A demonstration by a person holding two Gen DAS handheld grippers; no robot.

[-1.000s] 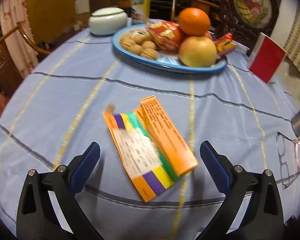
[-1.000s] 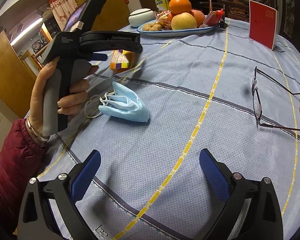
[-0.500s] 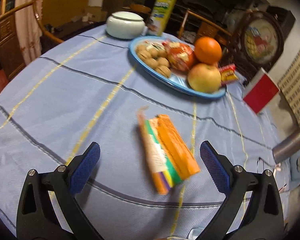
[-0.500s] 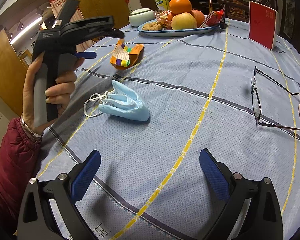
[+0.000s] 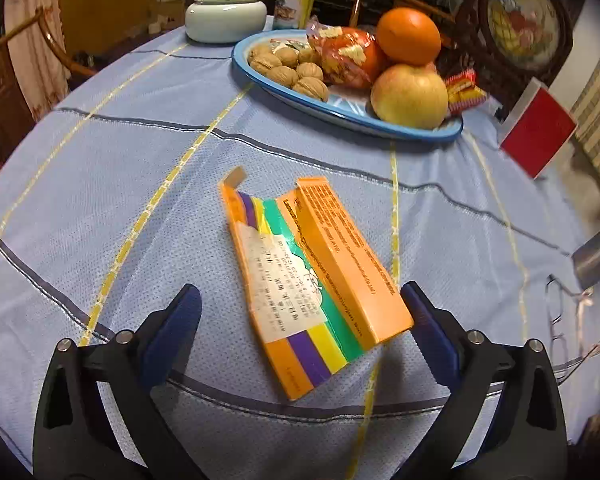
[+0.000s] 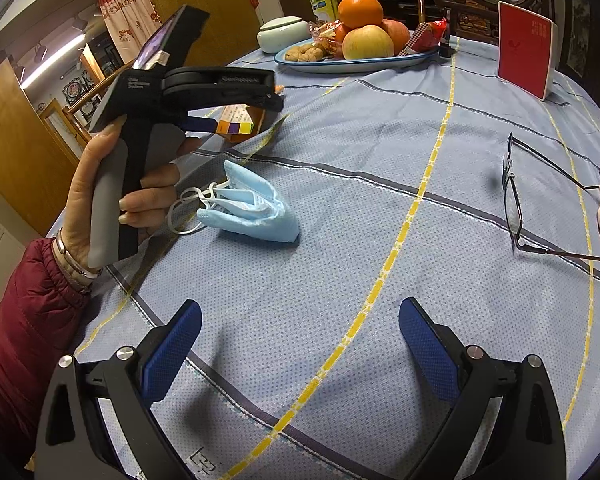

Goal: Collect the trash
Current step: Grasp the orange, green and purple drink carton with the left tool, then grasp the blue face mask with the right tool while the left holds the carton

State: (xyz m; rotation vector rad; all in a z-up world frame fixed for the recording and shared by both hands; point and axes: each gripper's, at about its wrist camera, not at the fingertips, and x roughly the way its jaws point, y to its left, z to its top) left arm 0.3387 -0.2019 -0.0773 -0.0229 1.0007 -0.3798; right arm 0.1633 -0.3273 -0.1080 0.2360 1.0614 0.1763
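Note:
A flattened orange carton [image 5: 312, 280] with purple, yellow and green stripes and a white label lies on the blue tablecloth [image 5: 100, 184]. My left gripper [image 5: 300, 324] hovers low over it, its jaws closing. The carton's near end sits between the blue pads, which do not press on it. In the right wrist view a hand [image 6: 112, 184] holds that gripper above the carton [image 6: 236, 125], which is partly hidden. A crumpled light-blue face mask [image 6: 252, 212] lies nearer. My right gripper [image 6: 300, 340] stands open over bare cloth.
A blue plate [image 5: 352, 114] with walnuts, an apple, an orange and snack packets stands at the back. A white lidded jar [image 5: 226, 16] stands behind it. On the right are a red card [image 6: 526, 54] and glasses [image 6: 516, 200]. A wooden chair [image 5: 4, 80] stands left.
The left gripper swung back and dropped toward the carton, which now lies larger and between its fingers. Its jaws stand slightly narrower. The right gripper has not moved.

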